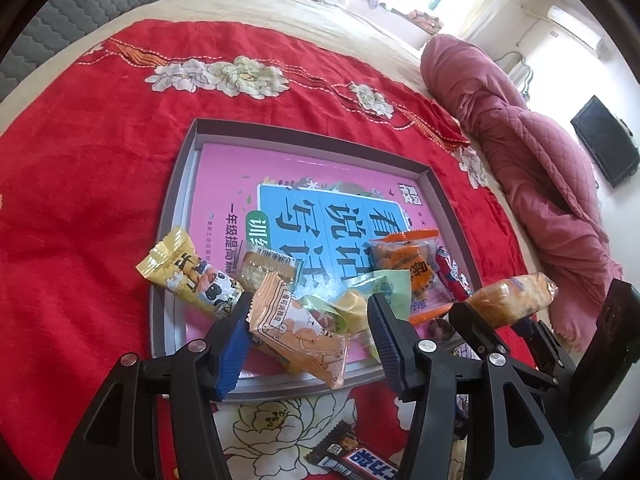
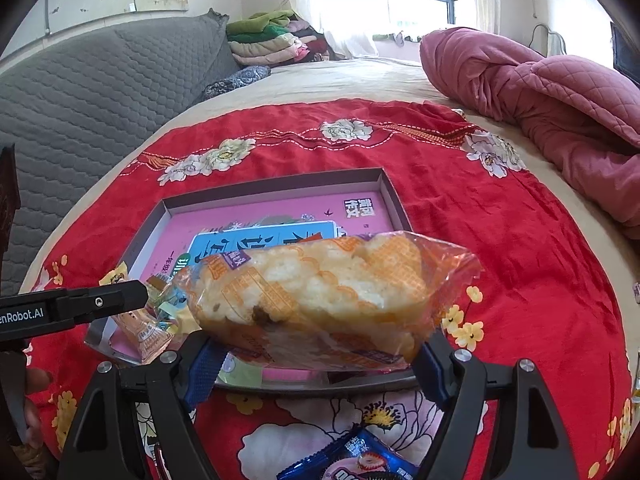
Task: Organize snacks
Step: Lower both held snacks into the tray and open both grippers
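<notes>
Nearest the lens, a dark chocolate bar (image 1: 352, 458) is seen lying on the red floral bedspread (image 1: 80, 200), short of the tray and not yet collected. Just beyond it, the left gripper (image 1: 306, 330) is held over the near edge of the grey tray (image 1: 176, 200), its jaws released and standing apart on either side of an orange snack packet (image 1: 298, 334) that rests on the pile; no pad is seen pressing on it. Other packets are heaped at the same near end: a yellow cow-print one (image 1: 192, 276) draped over the rim, an orange nut pack (image 1: 404, 258) further in. A pink workbook (image 1: 288, 192) lines the tray floor, so most of it is left bare.

Over on the other side, the right gripper (image 2: 316, 356) is clamped on a wrapped cake slice (image 2: 320, 296), gripped across its width and carried above the tray's near end, presumably for dropping among the rest. Both tools are pitched steeply downward toward the tray. A blue strawberry biscuit packet (image 2: 360, 460) is left on the bedspread below.
</notes>
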`<state>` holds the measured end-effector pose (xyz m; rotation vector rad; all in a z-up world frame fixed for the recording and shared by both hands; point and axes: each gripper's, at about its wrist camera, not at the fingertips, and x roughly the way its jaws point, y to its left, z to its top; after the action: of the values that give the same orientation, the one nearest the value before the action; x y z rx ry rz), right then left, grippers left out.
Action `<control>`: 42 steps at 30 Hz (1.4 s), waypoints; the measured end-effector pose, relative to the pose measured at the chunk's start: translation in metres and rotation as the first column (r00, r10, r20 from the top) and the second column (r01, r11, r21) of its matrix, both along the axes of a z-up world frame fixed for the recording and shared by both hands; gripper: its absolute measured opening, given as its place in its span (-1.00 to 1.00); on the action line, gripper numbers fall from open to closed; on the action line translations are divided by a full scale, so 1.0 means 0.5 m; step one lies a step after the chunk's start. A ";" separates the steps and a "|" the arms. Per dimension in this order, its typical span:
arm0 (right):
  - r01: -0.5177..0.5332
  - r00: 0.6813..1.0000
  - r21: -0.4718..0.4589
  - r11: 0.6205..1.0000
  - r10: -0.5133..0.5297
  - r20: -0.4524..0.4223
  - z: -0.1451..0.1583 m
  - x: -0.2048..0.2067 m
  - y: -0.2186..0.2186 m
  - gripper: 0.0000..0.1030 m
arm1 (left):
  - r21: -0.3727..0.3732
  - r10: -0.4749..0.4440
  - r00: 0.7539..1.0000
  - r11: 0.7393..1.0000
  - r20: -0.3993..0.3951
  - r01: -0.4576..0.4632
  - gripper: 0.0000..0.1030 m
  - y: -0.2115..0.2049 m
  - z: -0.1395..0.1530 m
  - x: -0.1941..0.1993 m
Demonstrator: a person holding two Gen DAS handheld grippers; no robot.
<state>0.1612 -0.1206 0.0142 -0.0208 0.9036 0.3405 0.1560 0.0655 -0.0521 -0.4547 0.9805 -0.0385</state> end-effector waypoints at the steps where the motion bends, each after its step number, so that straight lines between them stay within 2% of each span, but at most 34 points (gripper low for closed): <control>1: -0.006 1.000 0.000 1.000 0.006 -0.007 -0.004 0.004 0.002 0.64 | -0.001 0.000 1.000 1.000 0.000 0.000 0.14 -0.001 0.000 0.000; 5: -0.010 0.999 -0.013 1.000 0.010 -0.033 -0.020 0.019 0.014 0.64 | 0.000 -0.003 1.000 1.000 -0.004 0.003 0.14 -0.001 -0.002 -0.001; 16: -0.017 1.000 -0.009 1.000 0.017 0.000 -0.006 0.011 0.014 0.65 | 0.002 -0.005 1.000 1.000 0.003 0.005 0.15 -0.003 0.005 -0.001; 20: -0.019 1.000 -0.002 1.000 0.019 0.013 0.003 0.006 0.012 0.65 | 0.003 -0.004 1.000 1.000 0.007 0.004 0.27 -0.002 0.009 -0.003; 42: -0.050 0.998 0.011 0.999 0.050 0.041 0.044 -0.049 -0.042 0.70 | 0.002 -0.016 1.000 1.000 0.002 0.016 0.37 -0.001 0.035 -0.044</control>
<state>0.1368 -0.1418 0.0361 -0.0396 0.8616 0.3907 0.1341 0.0648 -0.0345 -0.4445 0.9819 -0.0522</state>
